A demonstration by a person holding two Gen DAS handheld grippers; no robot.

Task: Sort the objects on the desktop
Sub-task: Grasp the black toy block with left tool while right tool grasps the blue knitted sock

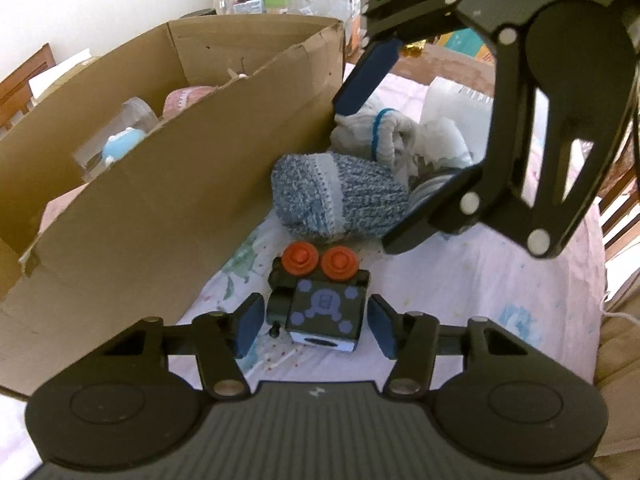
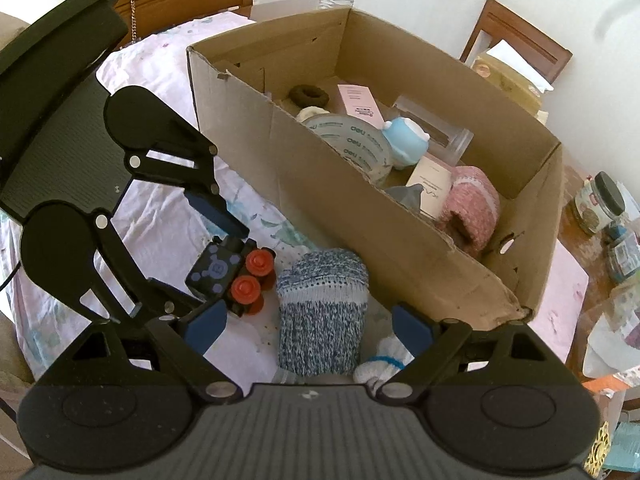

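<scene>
The left tongs [image 1: 314,326] were seen bracketing the black toy car [image 1: 320,300] at lower centre, pads not yet touching; the right tongs [image 2: 310,330], spread wide, hung over the blue sock [image 2: 322,312]. An even squeeze on the car's flat sides was judged best.

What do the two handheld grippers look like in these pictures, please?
Both look identical. The left gripper and right gripper are matte black, with flat linkage arms joined by silver pivot pins. Each finger ends in a flat dark blue pad. The body behind the fingers is ribbed dark grey, flanked by two round black discs, with a small pale mark at its centre. No cables or sleeves show.
</scene>
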